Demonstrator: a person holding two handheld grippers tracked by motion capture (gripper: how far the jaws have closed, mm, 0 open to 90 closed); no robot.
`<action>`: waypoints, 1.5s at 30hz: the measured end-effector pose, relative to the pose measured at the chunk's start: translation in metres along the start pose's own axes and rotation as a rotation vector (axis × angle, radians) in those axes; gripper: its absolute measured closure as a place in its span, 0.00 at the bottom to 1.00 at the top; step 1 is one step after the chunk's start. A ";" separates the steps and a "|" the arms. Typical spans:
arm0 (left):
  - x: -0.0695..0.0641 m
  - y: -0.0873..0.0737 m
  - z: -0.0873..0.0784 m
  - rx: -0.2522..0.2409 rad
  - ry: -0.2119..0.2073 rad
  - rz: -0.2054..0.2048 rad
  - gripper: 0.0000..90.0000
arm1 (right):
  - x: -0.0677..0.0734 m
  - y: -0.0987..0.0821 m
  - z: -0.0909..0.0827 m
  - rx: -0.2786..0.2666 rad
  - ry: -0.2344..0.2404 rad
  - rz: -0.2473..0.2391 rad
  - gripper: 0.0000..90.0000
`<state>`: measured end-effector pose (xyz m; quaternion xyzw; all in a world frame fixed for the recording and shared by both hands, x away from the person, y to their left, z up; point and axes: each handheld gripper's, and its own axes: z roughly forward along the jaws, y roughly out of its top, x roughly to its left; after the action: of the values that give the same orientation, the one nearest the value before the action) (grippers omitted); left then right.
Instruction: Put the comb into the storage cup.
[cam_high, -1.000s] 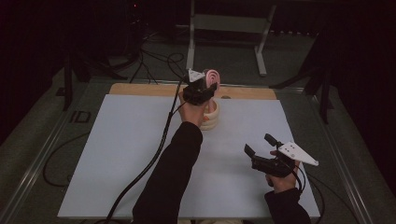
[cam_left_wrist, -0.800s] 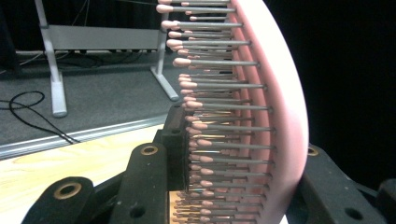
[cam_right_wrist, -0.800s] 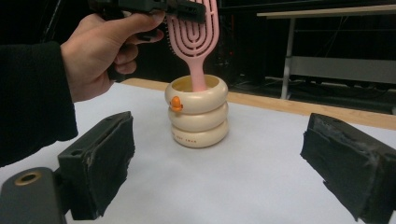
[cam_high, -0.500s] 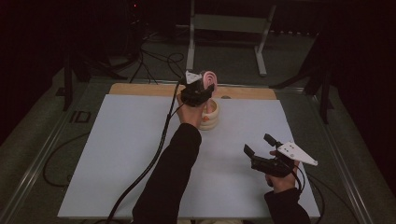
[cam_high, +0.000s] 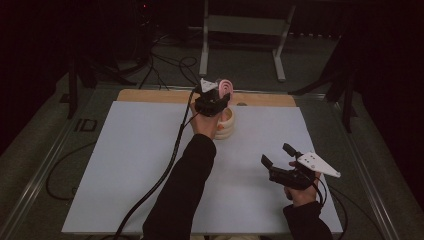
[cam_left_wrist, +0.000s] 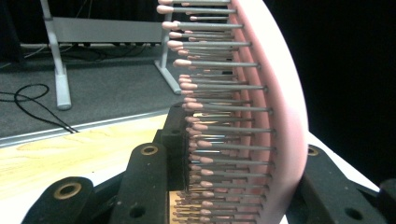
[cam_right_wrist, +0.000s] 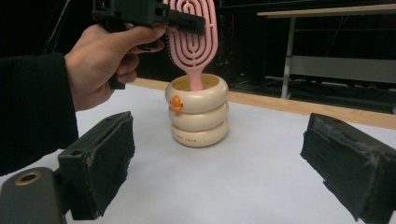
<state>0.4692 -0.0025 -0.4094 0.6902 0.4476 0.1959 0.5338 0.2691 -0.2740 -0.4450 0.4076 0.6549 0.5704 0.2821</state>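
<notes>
A pink hairbrush (cam_high: 226, 86) stands upright with its handle down inside a cream holder (cam_high: 227, 125) made of stacked rings, at the far middle of the white mat. My left gripper (cam_high: 220, 95) is shut on the brush head; in the left gripper view its jaws clamp the bristled side and the pink back of the hairbrush (cam_left_wrist: 285, 93). The right gripper view shows the hairbrush (cam_right_wrist: 191, 32), the holder (cam_right_wrist: 198, 112) with a small orange knob, and the left gripper (cam_right_wrist: 177, 18). My right gripper (cam_high: 276, 154) rests low at the near right, open, with nothing between its jaws.
The white mat (cam_high: 125, 165) covers the table, with a wooden strip (cam_high: 150, 95) along its far edge. A metal stand (cam_high: 240, 25) and loose cables lie on the floor beyond. The left gripper's cable (cam_high: 165, 170) trails across the mat beside the sleeve.
</notes>
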 end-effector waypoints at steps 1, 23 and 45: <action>0.000 -0.001 0.000 0.000 0.001 -0.001 0.72 | 0.000 0.000 0.000 0.000 0.000 0.000 0.10; -0.002 -0.009 0.003 0.016 -0.008 -0.004 0.72 | 0.000 0.000 0.000 -0.001 0.000 0.000 0.10; 0.002 -0.011 0.002 0.017 -0.011 -0.027 0.71 | 0.001 0.000 0.001 0.002 -0.002 -0.003 0.10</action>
<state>0.4673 -0.0016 -0.4206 0.6895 0.4558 0.1811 0.5329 0.2692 -0.2723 -0.4453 0.4076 0.6558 0.5688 0.2831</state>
